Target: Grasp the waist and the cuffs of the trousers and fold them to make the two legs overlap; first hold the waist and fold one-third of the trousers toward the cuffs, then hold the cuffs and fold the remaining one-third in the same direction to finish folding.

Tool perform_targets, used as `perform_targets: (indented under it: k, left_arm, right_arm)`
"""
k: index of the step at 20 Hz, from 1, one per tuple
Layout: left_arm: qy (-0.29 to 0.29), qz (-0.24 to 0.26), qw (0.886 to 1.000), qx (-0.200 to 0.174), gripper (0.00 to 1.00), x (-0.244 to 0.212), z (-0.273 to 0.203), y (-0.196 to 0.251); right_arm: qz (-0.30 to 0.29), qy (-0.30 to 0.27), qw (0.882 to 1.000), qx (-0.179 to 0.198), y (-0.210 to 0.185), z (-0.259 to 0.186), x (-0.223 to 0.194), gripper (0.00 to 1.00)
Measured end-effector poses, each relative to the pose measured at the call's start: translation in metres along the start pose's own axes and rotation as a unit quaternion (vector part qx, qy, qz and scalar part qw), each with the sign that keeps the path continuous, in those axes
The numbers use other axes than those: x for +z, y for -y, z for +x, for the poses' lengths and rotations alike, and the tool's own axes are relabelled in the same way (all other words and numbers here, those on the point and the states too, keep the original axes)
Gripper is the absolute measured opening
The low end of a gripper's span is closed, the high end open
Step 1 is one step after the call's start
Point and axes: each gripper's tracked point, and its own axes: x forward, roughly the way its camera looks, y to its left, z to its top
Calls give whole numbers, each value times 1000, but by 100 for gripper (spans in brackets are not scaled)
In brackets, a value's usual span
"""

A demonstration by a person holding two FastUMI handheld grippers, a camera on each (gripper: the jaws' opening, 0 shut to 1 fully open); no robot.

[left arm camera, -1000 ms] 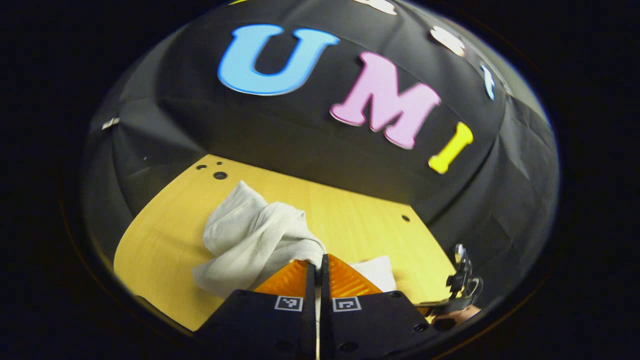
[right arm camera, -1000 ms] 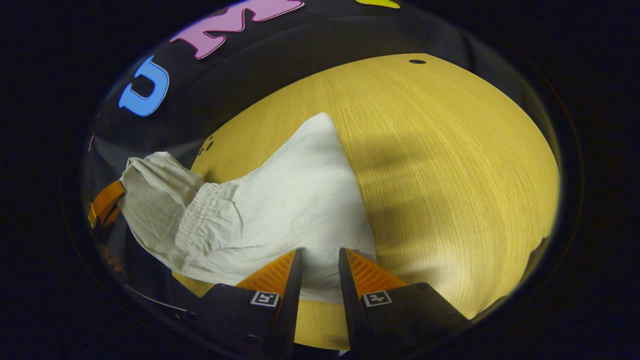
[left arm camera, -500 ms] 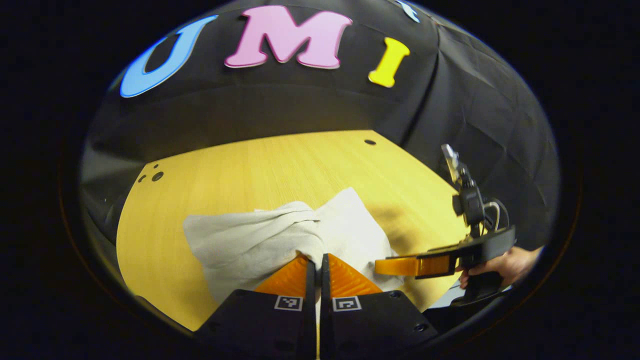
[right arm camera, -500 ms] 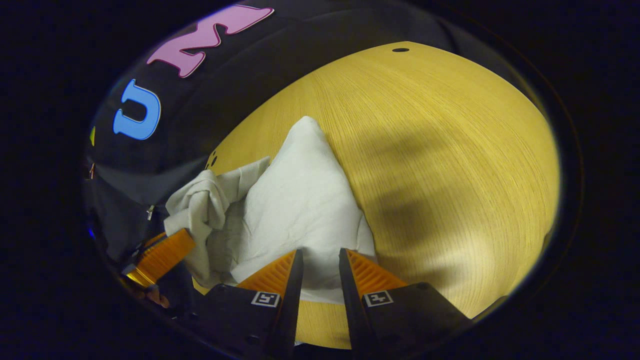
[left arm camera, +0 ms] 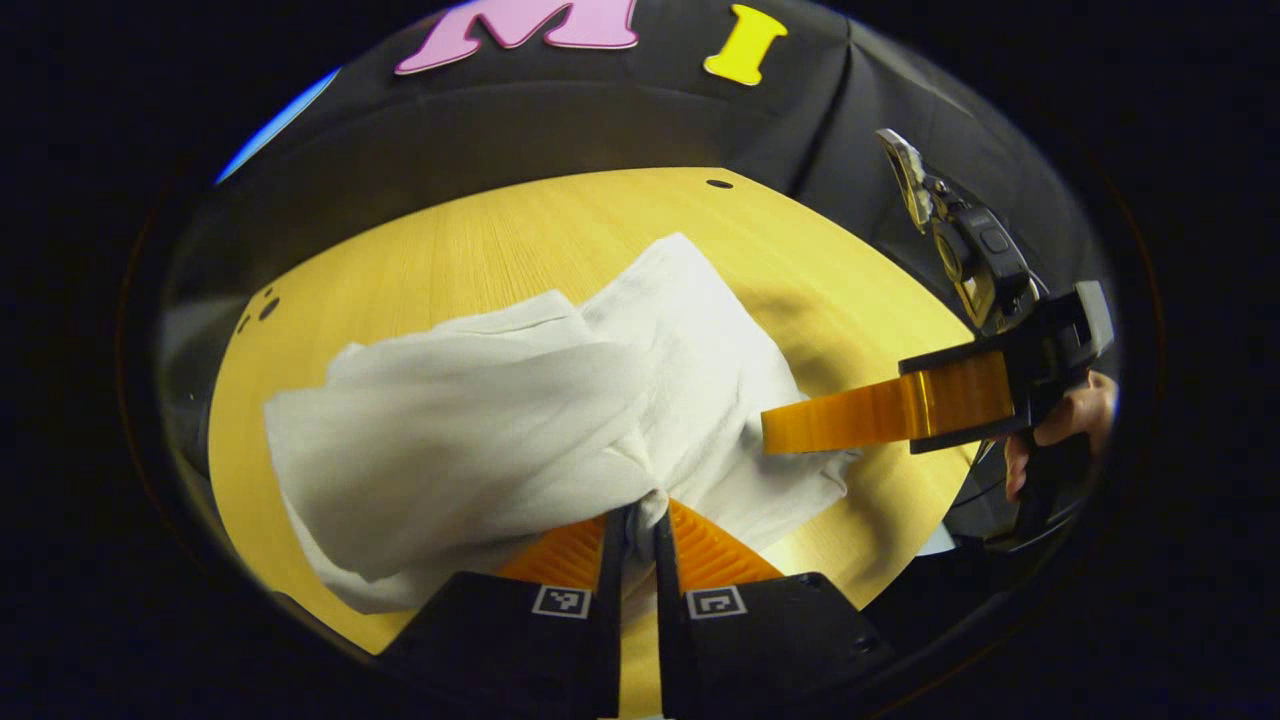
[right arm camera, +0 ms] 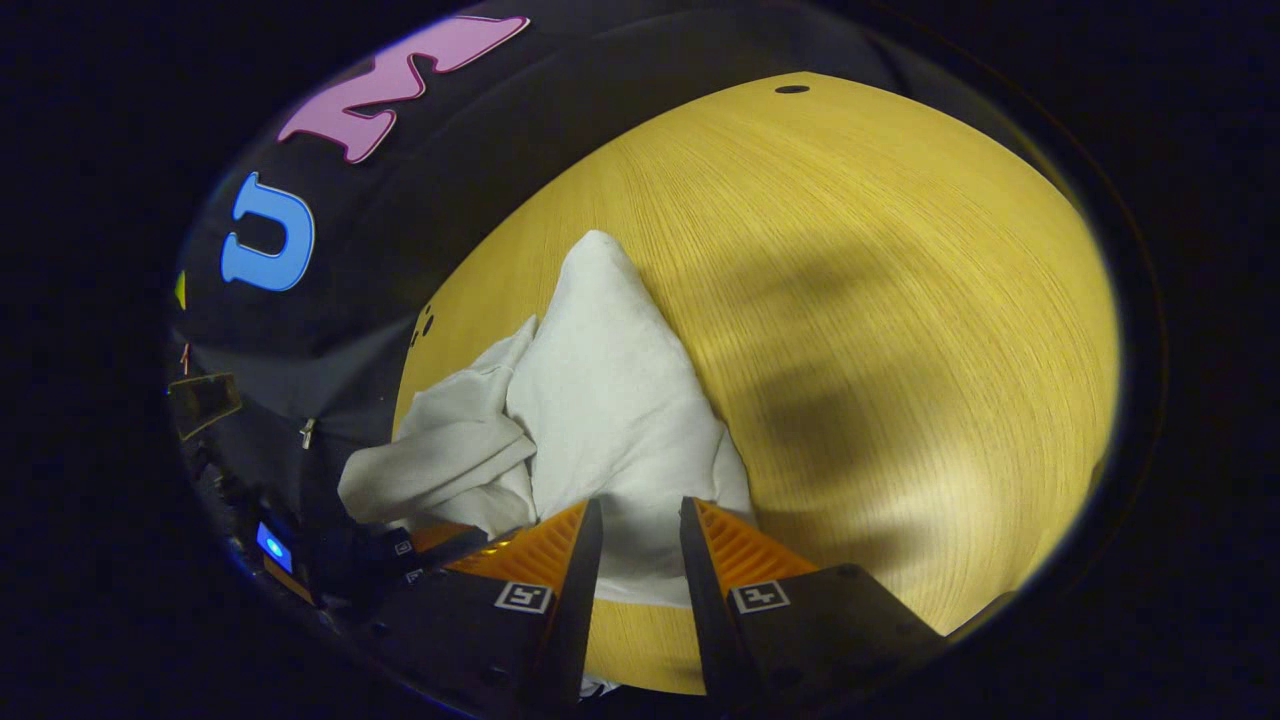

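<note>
1. The white trousers are lying on the yellow wooden table, partly folded, with one layer draped over another.
2. The left gripper is pinching a bunched fold of the trousers; its two fingers are standing almost together, with only the cloth between them.
3. From that pinch, the upper layer is spreading to the left in the left gripper view, while the lower layer is reaching toward the far edge of the table.
4. In the right gripper view, the right gripper is sitting over the near edge of the trousers, its fingers set a narrow gap apart with cloth showing in the gap. Whether both fingers are pressing on the cloth cannot be told.
5. In the left gripper view, the right gripper is reaching in from the right, its finger lying over the trousers' right-hand part.
6. A hand is holding that gripper's handle.
</note>
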Motion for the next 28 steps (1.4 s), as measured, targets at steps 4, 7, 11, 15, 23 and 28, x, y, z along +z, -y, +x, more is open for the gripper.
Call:
perform_targets:
  k: [4,7,11,15,23,28]
  left_arm:
    - [14,-59,997,-41,49,2,5,7]
    - [46,-54,996,-50,59,2,4,6]
    - [56,-15,998,-33,63,6,-2,16]
    - [79,36,996,-34,92,12,-29,30]
    - [92,-145,979,-110,92,-8,-85,32]
    - [113,-149,977,-102,92,-23,-106,10]
  right_arm:
    - [4,-5,1000,4,-1,0,1,48]
    - [7,-6,1000,7,0,0,1,50]
    - [13,-6,1000,5,-2,-1,2,50]
    - [17,-4,1000,-2,-2,-1,5,52]
    - [26,12,999,-20,-1,1,8,52]
    - [42,44,998,-3,-22,-11,20,58]
